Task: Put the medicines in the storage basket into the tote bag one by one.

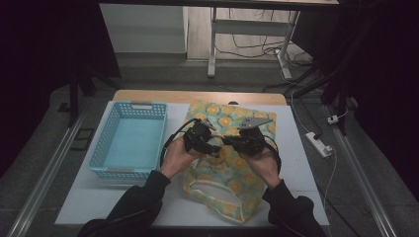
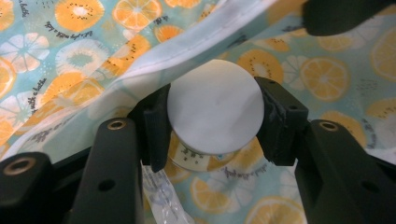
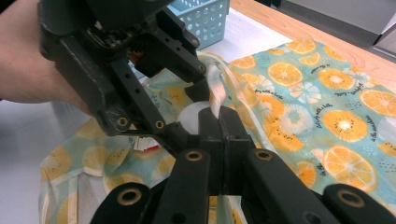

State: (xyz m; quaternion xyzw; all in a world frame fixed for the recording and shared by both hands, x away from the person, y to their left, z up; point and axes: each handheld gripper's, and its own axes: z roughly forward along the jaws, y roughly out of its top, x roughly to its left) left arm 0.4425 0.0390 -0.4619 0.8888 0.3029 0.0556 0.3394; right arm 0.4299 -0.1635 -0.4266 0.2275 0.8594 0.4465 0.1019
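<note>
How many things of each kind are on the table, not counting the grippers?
Fruit-print cloth bag: 1
Light blue plastic basket: 1
White round-topped container, held in the left gripper's jaws: 1
Total: 3

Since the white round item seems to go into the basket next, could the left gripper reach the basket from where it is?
Probably yes: the left gripper, shut on the white lid, sits beside the blue basket, with nothing between them.

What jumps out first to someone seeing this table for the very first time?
The bright orange-slice printed fabric bag spread mid-table. Over it, the left hand-held gripper clamps a round white lid while the right hand-held gripper pinches the bag's white hem. A light blue plastic basket sits to the left.
</note>
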